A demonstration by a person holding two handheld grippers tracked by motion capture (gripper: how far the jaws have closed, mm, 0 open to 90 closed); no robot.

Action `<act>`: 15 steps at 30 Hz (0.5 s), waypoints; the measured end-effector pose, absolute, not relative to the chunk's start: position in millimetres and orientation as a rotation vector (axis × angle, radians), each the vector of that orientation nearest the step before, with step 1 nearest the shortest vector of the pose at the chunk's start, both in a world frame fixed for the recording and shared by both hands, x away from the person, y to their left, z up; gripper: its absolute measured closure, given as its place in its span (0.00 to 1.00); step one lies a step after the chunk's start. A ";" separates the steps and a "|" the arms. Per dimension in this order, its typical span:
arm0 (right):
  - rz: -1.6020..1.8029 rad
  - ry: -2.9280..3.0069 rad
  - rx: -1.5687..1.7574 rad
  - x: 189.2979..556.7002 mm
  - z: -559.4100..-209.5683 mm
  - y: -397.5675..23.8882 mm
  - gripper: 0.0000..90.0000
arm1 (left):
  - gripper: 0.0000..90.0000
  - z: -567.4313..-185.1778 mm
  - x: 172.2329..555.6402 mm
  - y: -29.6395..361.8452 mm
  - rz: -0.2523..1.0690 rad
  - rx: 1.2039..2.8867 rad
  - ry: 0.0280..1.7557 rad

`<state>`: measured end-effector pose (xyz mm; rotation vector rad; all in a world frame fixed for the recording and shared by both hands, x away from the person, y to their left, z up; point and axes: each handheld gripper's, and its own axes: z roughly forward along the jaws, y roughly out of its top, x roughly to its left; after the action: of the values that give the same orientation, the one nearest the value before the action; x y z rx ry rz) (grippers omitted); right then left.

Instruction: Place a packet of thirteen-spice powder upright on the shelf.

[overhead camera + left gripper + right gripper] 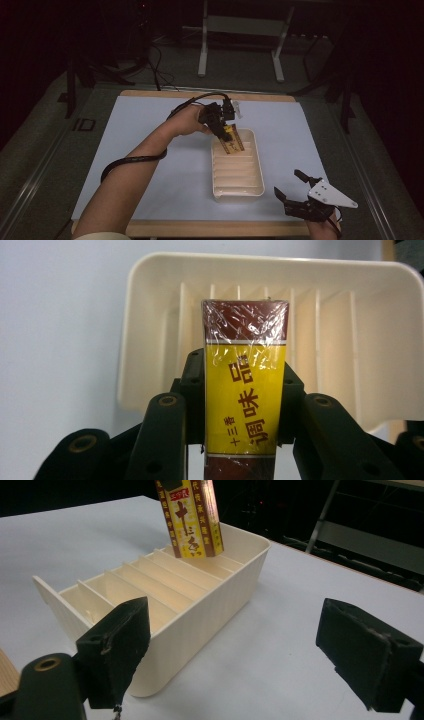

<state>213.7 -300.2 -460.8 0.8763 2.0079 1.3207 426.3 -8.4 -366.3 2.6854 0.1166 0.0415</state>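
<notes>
Box (245,380) clamped in left gripper (243,390): yellow middle band, dark red-brown ends, red-brown characters, thin white stripes, shiny clear wrap. Tray (252,185) beneath it: cream, ribbed by same-colour dividers. Both grippers' jaws matte black; right gripper (291,186) carries pale grey plate. Table cover (145,130) pale blue-white, wooden edge tan.

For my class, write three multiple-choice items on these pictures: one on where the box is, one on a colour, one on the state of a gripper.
1. Where is the seasoning box?
A. at the far end of the slotted tray
B. flat on the table beside the tray
C. in the right gripper

2. What colour is the tray?
A. blue
B. cream
C. black

3. The right gripper is:
A. shut on the box
B. shut on the tray's rim
C. open and holding nothing

Answers: 1 A, the left gripper holds it there; 2 B, its walls and dividers are cream; 3 C, its jaws stand wide apart.
</notes>
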 end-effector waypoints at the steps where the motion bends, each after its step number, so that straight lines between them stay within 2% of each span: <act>1: 1.322 2.007 0.877 213.7 -460.8 -300.3 0.16 | 0.76 -366.2 426.9 -8.2 0.038 2.687 0.124; 15: 1.314 2.010 0.871 213.6 -460.9 -299.3 0.16 | 0.76 -380.2 416.5 -12.3 0.060 2.773 0.084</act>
<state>213.6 -299.3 -460.9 0.8709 2.0099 1.3143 416.5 -12.3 -380.2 2.7729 0.0843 0.0604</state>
